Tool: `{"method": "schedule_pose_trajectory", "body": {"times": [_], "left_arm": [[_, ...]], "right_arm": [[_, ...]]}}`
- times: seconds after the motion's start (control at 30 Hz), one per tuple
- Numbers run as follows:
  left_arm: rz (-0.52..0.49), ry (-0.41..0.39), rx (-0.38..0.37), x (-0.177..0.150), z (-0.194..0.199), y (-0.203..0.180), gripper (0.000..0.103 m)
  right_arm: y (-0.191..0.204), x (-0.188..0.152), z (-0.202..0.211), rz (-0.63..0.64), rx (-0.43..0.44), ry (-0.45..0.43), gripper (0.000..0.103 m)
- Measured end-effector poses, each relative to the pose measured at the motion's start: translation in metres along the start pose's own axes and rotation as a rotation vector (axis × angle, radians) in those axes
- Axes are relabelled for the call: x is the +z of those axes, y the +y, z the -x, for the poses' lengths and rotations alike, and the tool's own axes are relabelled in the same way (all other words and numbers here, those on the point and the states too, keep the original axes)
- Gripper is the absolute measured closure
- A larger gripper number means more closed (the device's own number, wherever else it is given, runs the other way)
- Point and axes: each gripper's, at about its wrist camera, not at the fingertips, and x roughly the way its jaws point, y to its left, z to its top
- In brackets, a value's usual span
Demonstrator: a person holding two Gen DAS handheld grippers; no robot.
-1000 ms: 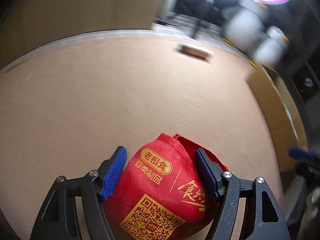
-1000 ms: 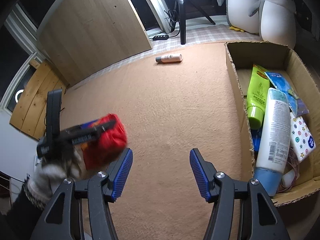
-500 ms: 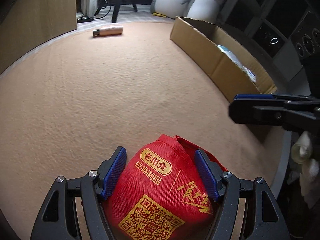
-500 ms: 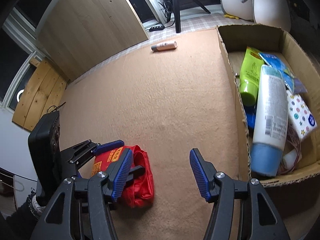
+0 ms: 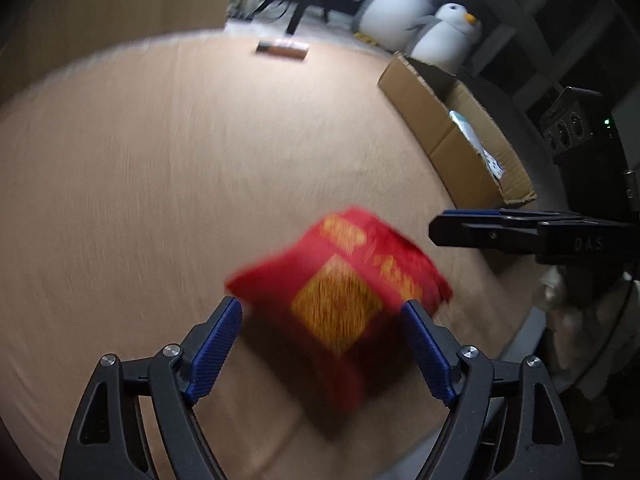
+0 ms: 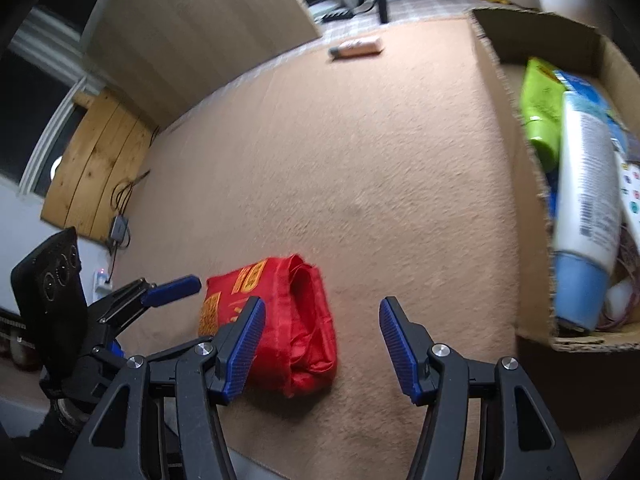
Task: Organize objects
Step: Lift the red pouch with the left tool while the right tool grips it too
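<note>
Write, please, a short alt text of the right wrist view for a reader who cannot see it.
A red fabric bag lies on a tan carpet, just ahead of the open right gripper. The left gripper is beside it, and a cardboard box of bottles stands right.

Open carpet (image 6: 360, 160) ahead; the red bag (image 6: 304, 320) lies near, box (image 6: 516, 200) walls the right, tube (image 6: 358, 47) far off.

1 red bag (image 6: 296, 328), 1 cardboard box (image 6: 508, 128), 2 penguin plushes (image 5: 448, 36), 1 tube (image 6: 358, 47)

Each wrist camera looks steeply down along its own fingers, close over the carpet (image 6: 360, 168). Both views share the red bag (image 5: 352, 280) (ahead of each tool) and cardboard box (image 6: 516, 128).
</note>
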Motion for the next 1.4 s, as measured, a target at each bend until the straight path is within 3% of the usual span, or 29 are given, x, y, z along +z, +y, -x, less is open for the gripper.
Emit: {"method": "schedule_pose_trajectory", "body": {"times": [0.17,0.33,0.6,0.97,1.4], "left_arm": [[0.073,0.032,-0.050,-0.016,-0.006,0.006,0.019],[0.080,0.038,-0.061,-0.018,-0.013,0.004,0.019],[0.087,0.033,-0.086,-0.015,-0.018,-0.001,0.022],[0.029,0.000,-0.052,-0.007,-0.010,-0.021,0.024],[-0.098,-0.082,-0.083,0.055,-0.002,-0.075,0.024]], "right_arm": [[0.011,-0.001,-0.017,0.057,0.018,0.089,0.047],[0.017,-0.001,-0.030,0.073,0.049,0.149,0.047],[0.028,-0.003,-0.038,0.120,0.060,0.172,0.044],[0.040,-0.010,-0.033,0.174,0.055,0.145,0.044],[0.011,0.011,0.026,0.137,0.030,0.000,0.044]]}}
